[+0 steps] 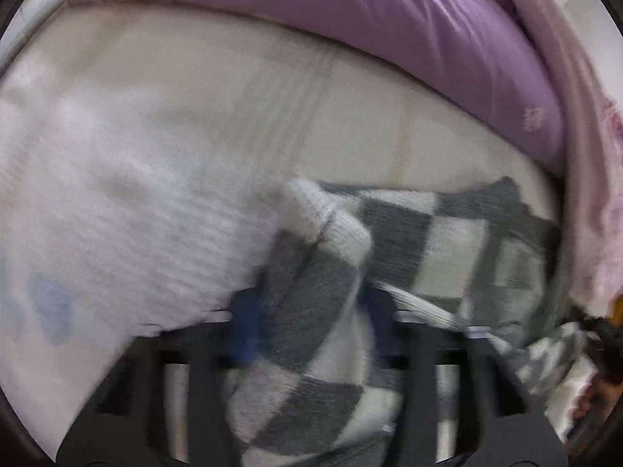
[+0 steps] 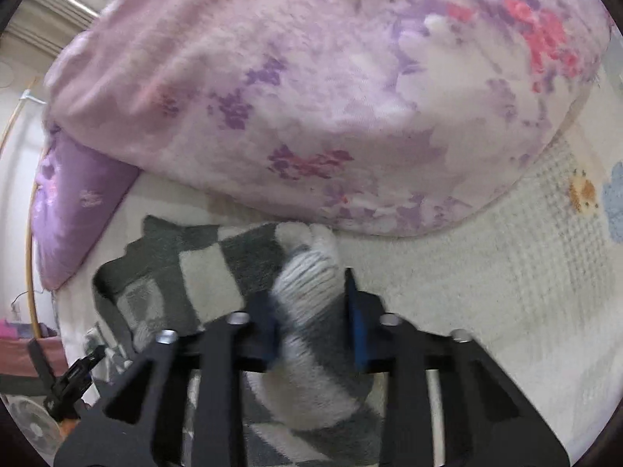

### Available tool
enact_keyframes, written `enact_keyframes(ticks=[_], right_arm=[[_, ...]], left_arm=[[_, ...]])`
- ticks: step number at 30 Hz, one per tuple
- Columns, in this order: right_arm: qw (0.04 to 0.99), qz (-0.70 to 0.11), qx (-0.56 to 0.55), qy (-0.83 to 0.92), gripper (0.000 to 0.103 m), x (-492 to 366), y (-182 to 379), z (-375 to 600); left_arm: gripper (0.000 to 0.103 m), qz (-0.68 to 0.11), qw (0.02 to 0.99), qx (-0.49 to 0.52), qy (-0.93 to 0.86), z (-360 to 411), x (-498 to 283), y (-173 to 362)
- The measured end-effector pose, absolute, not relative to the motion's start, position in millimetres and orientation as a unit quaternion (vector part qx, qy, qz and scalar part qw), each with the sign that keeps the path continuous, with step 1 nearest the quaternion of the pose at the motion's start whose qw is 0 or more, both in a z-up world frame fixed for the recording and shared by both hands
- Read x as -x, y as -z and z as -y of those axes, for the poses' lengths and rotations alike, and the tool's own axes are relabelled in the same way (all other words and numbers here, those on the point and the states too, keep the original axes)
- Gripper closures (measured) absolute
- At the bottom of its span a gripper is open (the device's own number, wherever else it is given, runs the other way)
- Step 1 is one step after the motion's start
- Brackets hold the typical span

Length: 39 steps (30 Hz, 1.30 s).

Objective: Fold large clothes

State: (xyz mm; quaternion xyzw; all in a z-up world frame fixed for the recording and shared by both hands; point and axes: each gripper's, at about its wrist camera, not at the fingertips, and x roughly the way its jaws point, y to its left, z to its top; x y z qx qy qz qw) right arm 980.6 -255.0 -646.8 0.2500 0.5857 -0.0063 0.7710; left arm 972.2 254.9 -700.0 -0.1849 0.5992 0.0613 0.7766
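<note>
A grey and white checkered knit sweater (image 1: 440,241) lies bunched on a cream bed mat (image 1: 163,89). My left gripper (image 1: 307,311) is shut on a thick fold of the sweater, whose white ribbed cuff sticks out past the blue pads. My right gripper (image 2: 311,319) is shut on another bunched fold of the same sweater (image 2: 194,268), with the blue pads pressed on either side. The rest of the sweater spreads left of the right gripper. The left view is blurred.
A purple pillow (image 1: 389,19) lies along the far edge of the mat. A pink floral blanket (image 2: 331,89) is heaped just beyond the right gripper. The cream mat (image 2: 486,292) stretches to the right. A fan (image 2: 31,428) stands at lower left.
</note>
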Motion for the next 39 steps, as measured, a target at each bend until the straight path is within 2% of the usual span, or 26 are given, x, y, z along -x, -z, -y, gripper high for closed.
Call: enact_keyframes(ticks=[3, 11, 16, 20, 24, 29, 31, 34, 35, 36, 37, 38, 39], right_arm=[[0.799, -0.546, -0.251, -0.007, 0.084, -954, 623, 257], [0.852, -0.468, -0.232, -0.032, 0.085, -843, 540, 264], [0.858, -0.447, -0.249, -0.052, 0.085, -752, 495, 285], [0.852, -0.461, -0.245, -0.048, 0.085, -679, 480, 297], [0.823, -0.513, -0.242, -0.037, 0.085, -600, 501, 307], [0.773, -0.601, -0.2, -0.018, 0.085, -546, 570, 312], [0.749, -0.642, -0.162, -0.014, 0.082, -538, 598, 308], [0.735, -0.664, -0.138, -0.007, 0.076, -531, 607, 305], [0.733, -0.665, -0.145, 0.002, 0.074, -528, 605, 309], [0.73, -0.665, -0.158, 0.005, 0.069, -525, 601, 314], [0.728, -0.665, -0.169, 0.008, 0.064, -521, 597, 318], [0.726, -0.662, -0.184, 0.014, 0.061, -516, 591, 323], [0.727, -0.658, -0.198, 0.018, 0.057, -512, 585, 328]], left_arm=[[0.084, -0.566, 0.804, 0.175, -0.049, -251, -953, 676], [0.084, -0.46, 0.868, 0.187, 0.0, -244, -836, 578], [0.084, -0.443, 0.873, 0.203, 0.002, -243, -745, 538], [0.084, -0.465, 0.856, 0.224, -0.004, -249, -669, 533], [0.081, -0.505, 0.819, 0.271, -0.024, -261, -584, 561], [0.079, -0.566, 0.776, 0.273, -0.053, -250, -516, 621], [0.077, -0.563, 0.777, 0.274, -0.065, -242, -498, 629], [0.076, -0.532, 0.796, 0.281, -0.064, -229, -471, 619], [0.074, -0.525, 0.8, 0.282, -0.063, -226, -465, 613], [0.065, -0.525, 0.8, 0.282, -0.069, -224, -460, 608], [0.055, -0.529, 0.797, 0.281, -0.081, -223, -454, 604], [0.032, -0.525, 0.795, 0.29, -0.095, -226, -446, 599], [0.028, -0.516, 0.794, 0.301, -0.109, -229, -435, 594]])
